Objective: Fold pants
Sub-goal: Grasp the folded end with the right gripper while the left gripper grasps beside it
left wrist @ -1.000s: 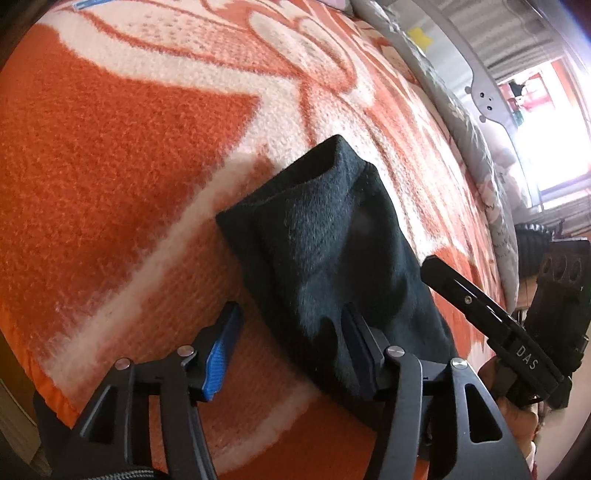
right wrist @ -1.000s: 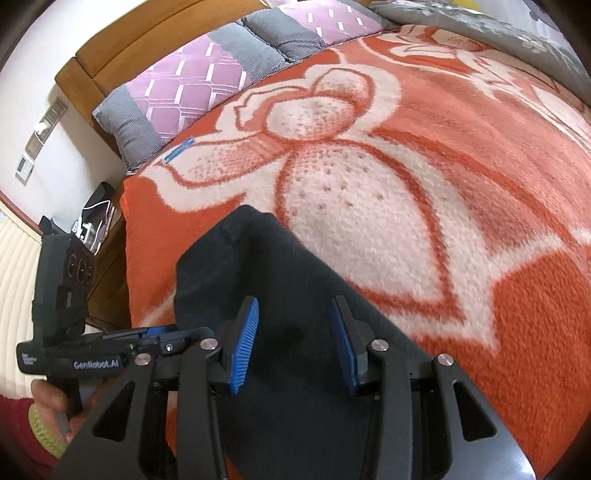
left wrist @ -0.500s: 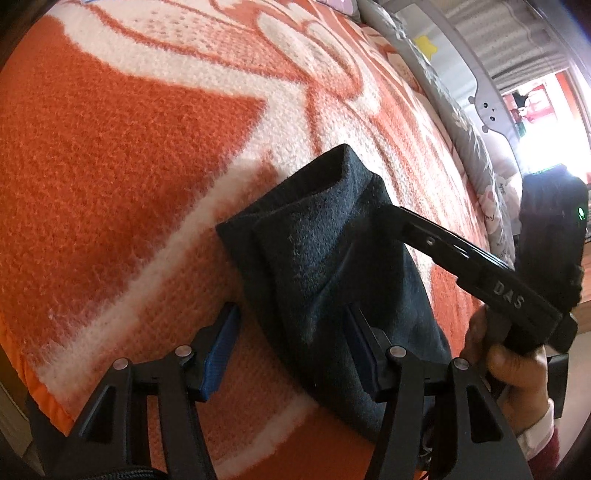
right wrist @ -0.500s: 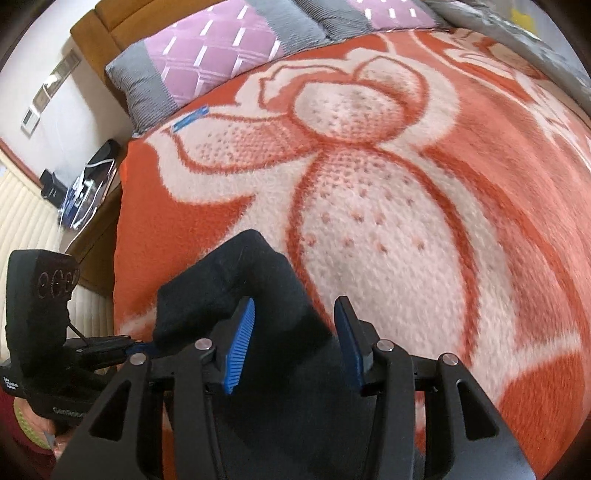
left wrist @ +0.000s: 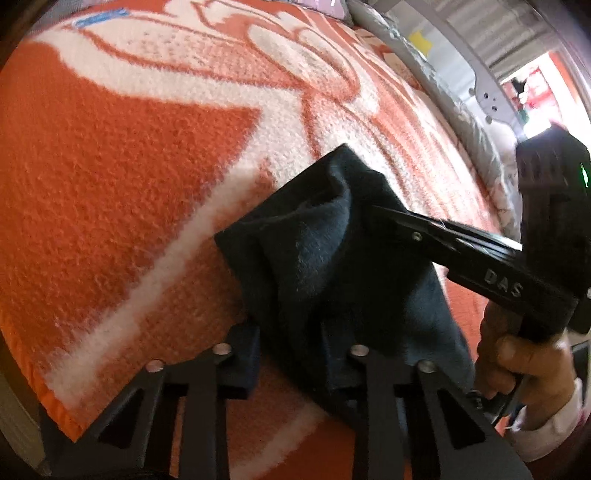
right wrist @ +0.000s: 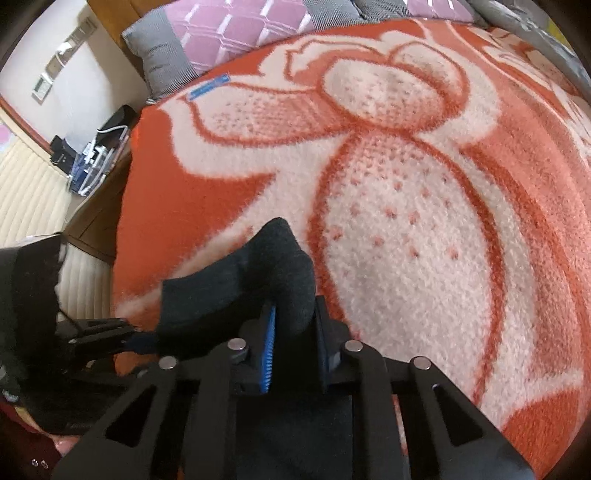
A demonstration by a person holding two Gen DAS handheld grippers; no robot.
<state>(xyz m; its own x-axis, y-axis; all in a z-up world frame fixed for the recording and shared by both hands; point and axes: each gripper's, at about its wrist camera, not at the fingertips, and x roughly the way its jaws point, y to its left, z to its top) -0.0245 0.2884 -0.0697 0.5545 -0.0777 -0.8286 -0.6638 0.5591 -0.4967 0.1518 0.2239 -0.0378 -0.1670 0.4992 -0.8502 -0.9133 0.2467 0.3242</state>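
right wrist: pants fold pinched inside right gripper.

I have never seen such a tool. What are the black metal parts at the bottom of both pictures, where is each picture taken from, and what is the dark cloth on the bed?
There is no robot here. A person holds a hand tool with two jaws in each hand, and each tool carries a wide-angle camera looking forward along its jaws. One picture comes from the left gripper, the other from the right gripper.

The surface is a bed with an orange and white flowered blanket; purple and grey pillows lie at its head. The dark cloth is the pants, partly folded and bunched.

The right jaws are closed on a fold of the pants. The left jaws sit around another part; cloth hides how tightly. The person's hand shows in the left view, holding the right tool.
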